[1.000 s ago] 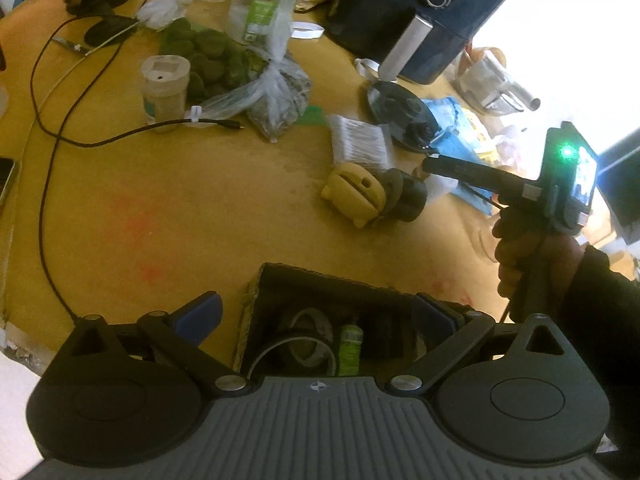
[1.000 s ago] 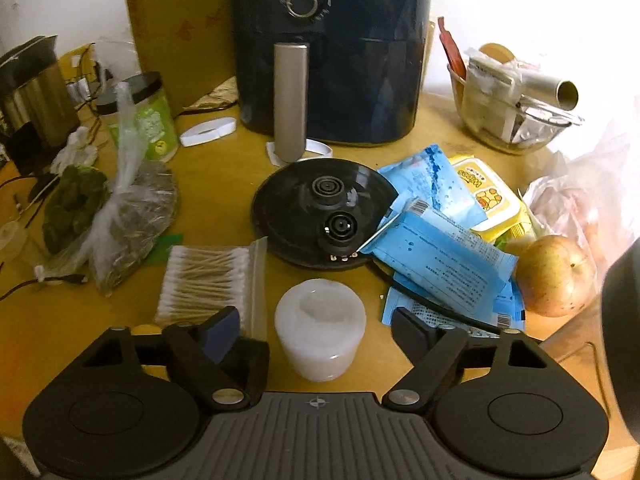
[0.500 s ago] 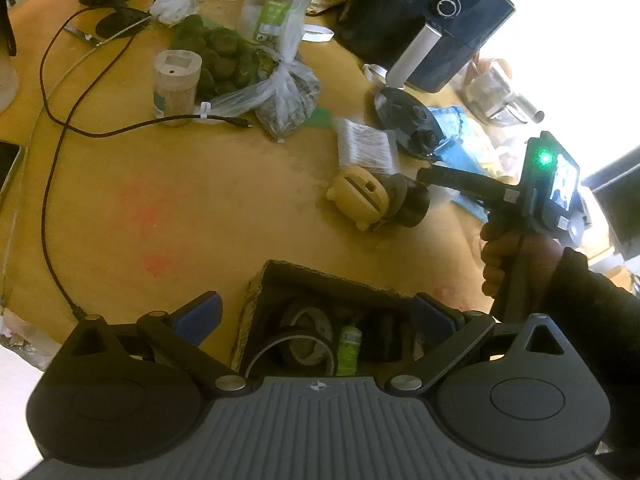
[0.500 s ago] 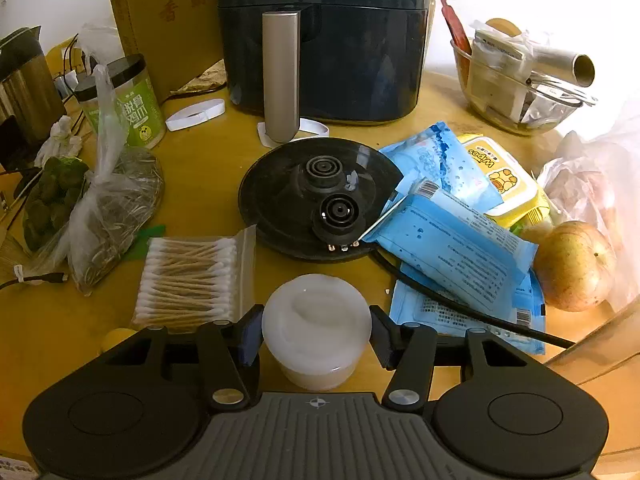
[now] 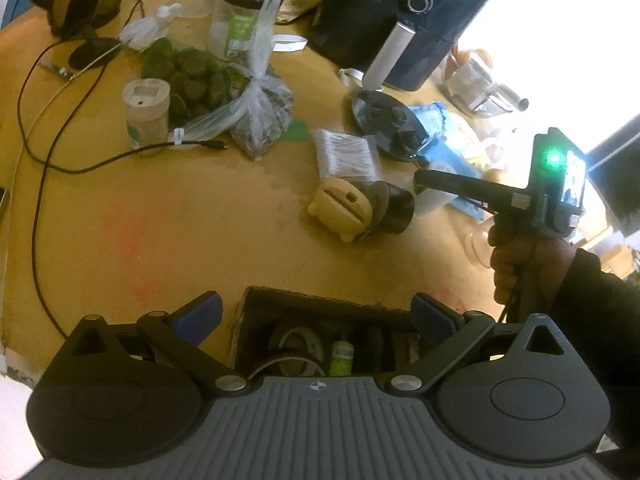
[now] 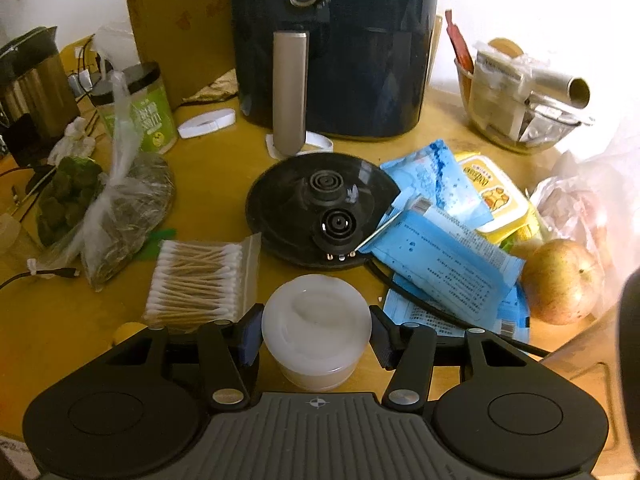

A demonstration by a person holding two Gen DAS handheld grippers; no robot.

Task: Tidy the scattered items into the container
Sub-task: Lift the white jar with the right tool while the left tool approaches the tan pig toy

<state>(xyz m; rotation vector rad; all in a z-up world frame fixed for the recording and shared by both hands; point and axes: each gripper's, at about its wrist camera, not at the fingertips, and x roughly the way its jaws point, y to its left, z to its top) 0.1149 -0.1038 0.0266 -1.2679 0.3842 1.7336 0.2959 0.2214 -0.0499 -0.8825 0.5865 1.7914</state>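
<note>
Two pads of my right claw [image 6: 316, 334] sit clenched on the white tub [image 6: 316, 326], which stands on the yellow surface [image 6: 72, 328] just in front of the cotton-bud pack [image 6: 200, 280] & kettle base [image 6: 320, 208]. Left claw [image 5: 316, 316] hangs released, nothing between its tips, right over the cardboard container [image 5: 320, 308], tape rolls already inside. Best way imo: lift the tub straight up, keep it level, clear the cable beside it, then swing over to the container w/o squeezing harder.

A dark blue air fryer [image 6: 336, 44] stands behind the round black kettle base [image 6: 316, 208]; a glass bowl [image 6: 520, 120] sits to its right.
</note>
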